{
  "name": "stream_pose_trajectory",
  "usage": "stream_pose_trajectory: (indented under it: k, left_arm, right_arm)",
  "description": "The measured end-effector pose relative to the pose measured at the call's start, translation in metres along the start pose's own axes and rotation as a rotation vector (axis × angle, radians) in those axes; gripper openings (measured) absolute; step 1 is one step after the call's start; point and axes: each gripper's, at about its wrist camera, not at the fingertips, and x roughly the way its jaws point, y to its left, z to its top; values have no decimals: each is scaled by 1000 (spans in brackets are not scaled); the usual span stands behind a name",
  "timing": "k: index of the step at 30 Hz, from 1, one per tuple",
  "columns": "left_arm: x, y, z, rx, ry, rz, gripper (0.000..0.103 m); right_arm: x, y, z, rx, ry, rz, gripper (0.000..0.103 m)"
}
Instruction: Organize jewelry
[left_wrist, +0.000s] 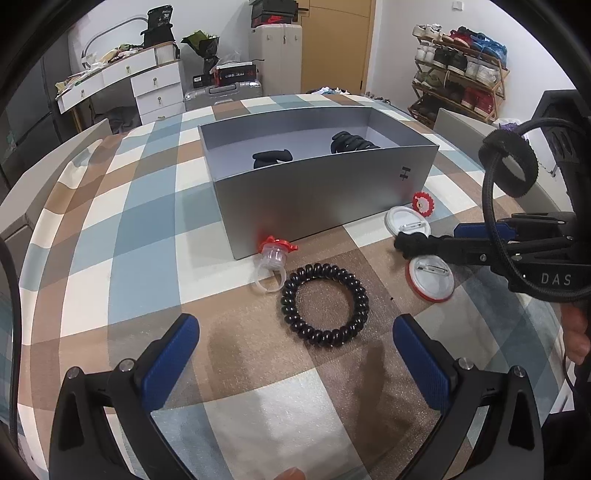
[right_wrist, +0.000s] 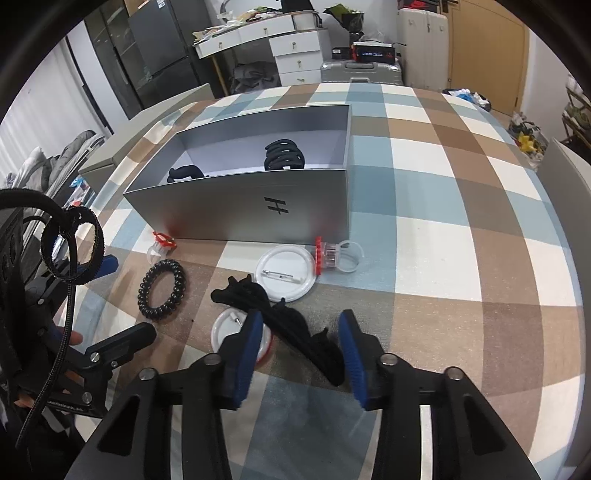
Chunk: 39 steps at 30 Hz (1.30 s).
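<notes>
Two blue-padded fingers of the right gripper (right_wrist: 301, 354) are spread around a black hair claw (right_wrist: 280, 325), not yet closed. The left gripper (left_wrist: 295, 363) is held wide, empty, near a black spiral hair tie (left_wrist: 324, 304) before the grey box (left_wrist: 325, 192).

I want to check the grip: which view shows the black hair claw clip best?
Right wrist: black hair claw clip lies between the right gripper fingers. Left wrist shows only its tip.
</notes>
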Motion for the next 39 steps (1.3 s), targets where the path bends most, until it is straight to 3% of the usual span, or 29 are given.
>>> stream_pose_trajectory:
  k: [9,14,24,28,32,36,39]
  left_arm:
    - [3,0,0,1,9,1,102]
    - [3,0,0,3,8,1,102]
    - [3,0,0,0,10,-11,102]
    - [0,-2,1,11,1,-65,101]
    - [1,-9,3,56,6,-77,88]
    - [6,-11,3,69,9,-66,82]
    - [5,-8,4,61,4,-74,63]
  right_arm:
    - [2,12,-2,-69,-3,-44,35]
    - [2,19,-4,-113,-14,-36,23]
    - [-17,15,1,-74,-88,101,19]
    - [-28,13,4,-55,-123,164,19]
    - [-30,15,4,-62,-126,165,19]
    - [-29,14,4,-53,-126,172,19]
    - [-29,11,4,-41,-130,178,19]
